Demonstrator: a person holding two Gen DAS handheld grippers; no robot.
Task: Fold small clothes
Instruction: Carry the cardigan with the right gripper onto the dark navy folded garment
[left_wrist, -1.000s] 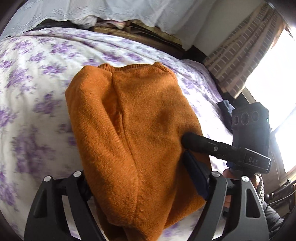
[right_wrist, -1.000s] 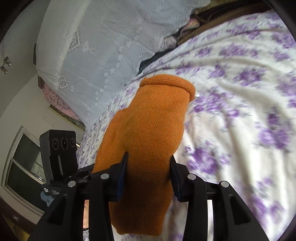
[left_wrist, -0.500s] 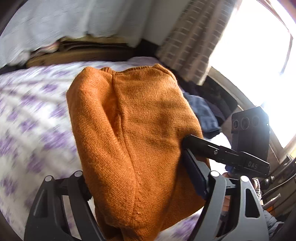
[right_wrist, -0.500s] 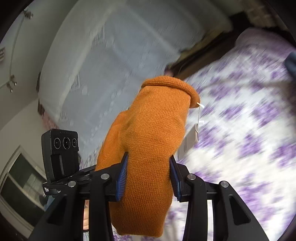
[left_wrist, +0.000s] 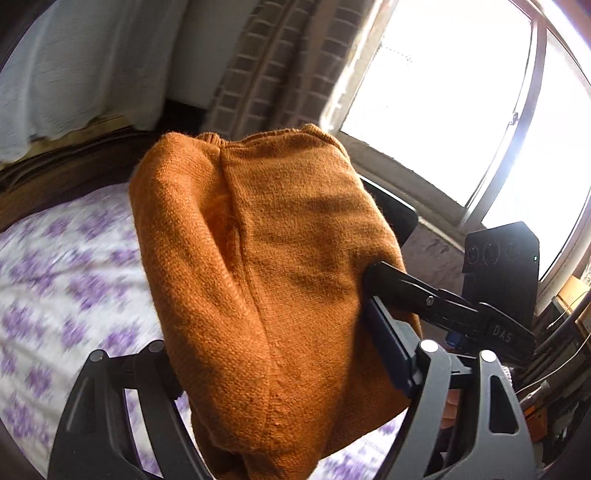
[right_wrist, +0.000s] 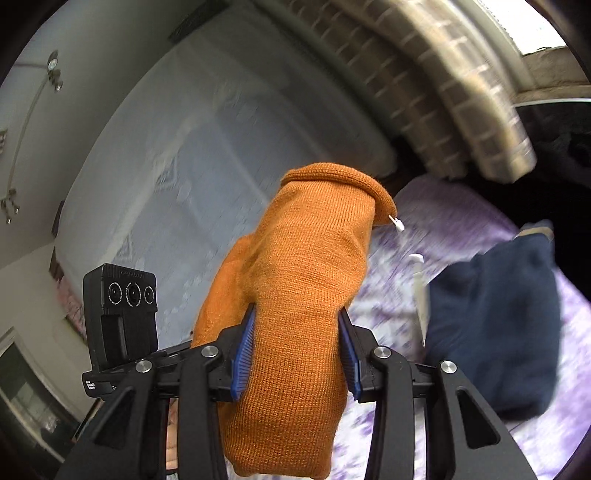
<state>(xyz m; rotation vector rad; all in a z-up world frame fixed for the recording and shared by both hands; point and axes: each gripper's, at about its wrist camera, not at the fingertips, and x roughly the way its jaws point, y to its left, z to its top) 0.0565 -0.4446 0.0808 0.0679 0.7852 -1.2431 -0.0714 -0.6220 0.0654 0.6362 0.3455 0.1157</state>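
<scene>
Orange knit fills both views: the sweater (left_wrist: 280, 288) is pinched in my left gripper (left_wrist: 284, 373) and my right gripper (right_wrist: 295, 350), both clamped tight on its folded bulk. A second ago it lay on the bed (left_wrist: 55, 266); now it hangs above it, swung toward the window (left_wrist: 461, 103) at 2 o'clock. I judge the folding done and this a carry toward the navy garment (right_wrist: 491, 332) at 3 o'clock. Only "DAS" reads, on my right gripper's body.

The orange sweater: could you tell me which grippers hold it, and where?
Both hold the folded orange sweater: right gripper across its bundled middle, left gripper around its near end.
</scene>
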